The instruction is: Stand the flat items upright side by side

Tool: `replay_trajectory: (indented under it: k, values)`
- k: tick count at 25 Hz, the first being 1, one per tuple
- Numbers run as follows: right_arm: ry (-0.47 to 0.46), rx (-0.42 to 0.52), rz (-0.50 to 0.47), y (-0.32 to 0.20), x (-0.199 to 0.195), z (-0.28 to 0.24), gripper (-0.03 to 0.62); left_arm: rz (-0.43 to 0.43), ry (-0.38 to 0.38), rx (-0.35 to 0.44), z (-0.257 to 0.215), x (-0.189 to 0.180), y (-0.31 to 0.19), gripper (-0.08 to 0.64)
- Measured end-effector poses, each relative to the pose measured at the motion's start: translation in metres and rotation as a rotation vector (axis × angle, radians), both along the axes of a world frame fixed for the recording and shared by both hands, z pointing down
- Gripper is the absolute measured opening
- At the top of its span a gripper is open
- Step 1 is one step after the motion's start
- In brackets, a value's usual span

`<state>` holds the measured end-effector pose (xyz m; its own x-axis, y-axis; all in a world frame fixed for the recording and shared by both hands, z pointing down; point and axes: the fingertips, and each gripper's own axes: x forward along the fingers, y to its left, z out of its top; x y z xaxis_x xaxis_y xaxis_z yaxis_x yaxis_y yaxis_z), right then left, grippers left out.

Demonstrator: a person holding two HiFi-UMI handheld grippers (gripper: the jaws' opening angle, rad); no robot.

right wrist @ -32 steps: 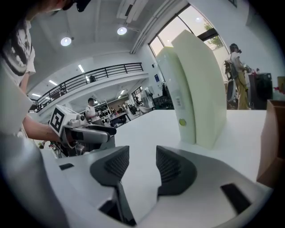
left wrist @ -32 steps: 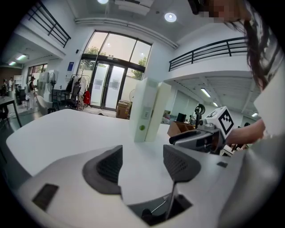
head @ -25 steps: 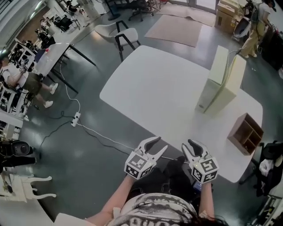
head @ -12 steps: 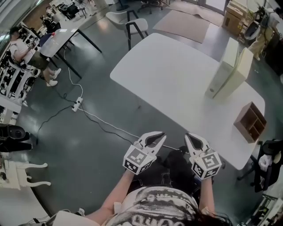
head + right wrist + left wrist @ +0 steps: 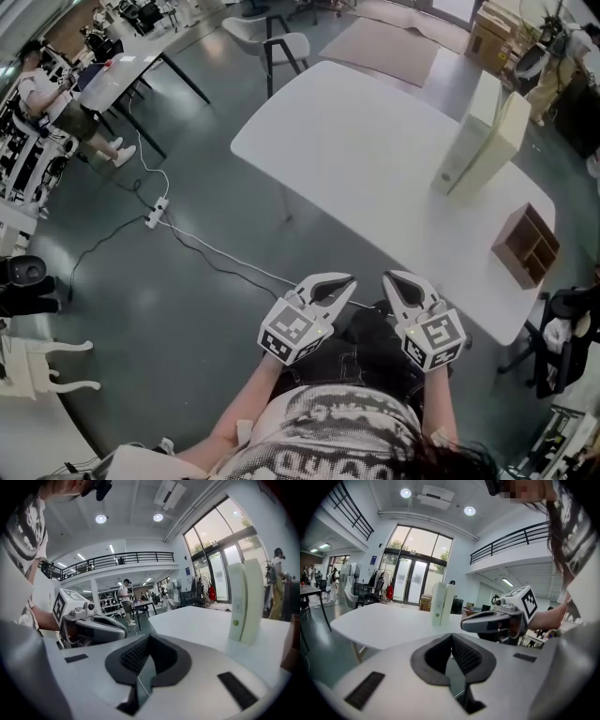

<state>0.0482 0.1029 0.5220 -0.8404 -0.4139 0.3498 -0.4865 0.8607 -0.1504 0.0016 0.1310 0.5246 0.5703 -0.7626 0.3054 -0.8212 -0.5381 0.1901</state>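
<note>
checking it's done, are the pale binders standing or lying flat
Standing: both binders rise on end, side by side on the table.

The flat items [image 5: 495,141] bear markings too small to read.

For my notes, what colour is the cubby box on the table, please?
The cubby box is brown, clearest in the head view.

Three cameras facing my white table [image 5: 356,141]
My head camera is looking steeply down; both gripper cameras are looking low along their jaws, sharing the upright binders [image 5: 253,599] far across it.
</note>
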Motion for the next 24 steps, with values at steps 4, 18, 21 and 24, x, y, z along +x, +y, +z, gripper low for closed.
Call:
replay_trajectory:
  k: [4,18,21,24]
  values:
    - [0.007,0.010,-0.001,0.004,0.003,-0.001,-0.002,0.029,-0.010,0.001,-0.002,0.008,0.006,0.014]
    - [0.010,0.024,0.040,0.009,0.022,-0.001,-0.002,0.082,-0.043,0.011,-0.005,0.024,0.012,0.012]
    - [0.007,0.024,0.044,0.008,0.024,-0.002,-0.003,0.081,-0.044,0.009,-0.004,0.025,0.012,0.012]
    - [0.006,0.030,0.043,0.006,0.027,-0.004,-0.003,0.077,-0.042,0.011,-0.005,0.025,0.010,0.012]
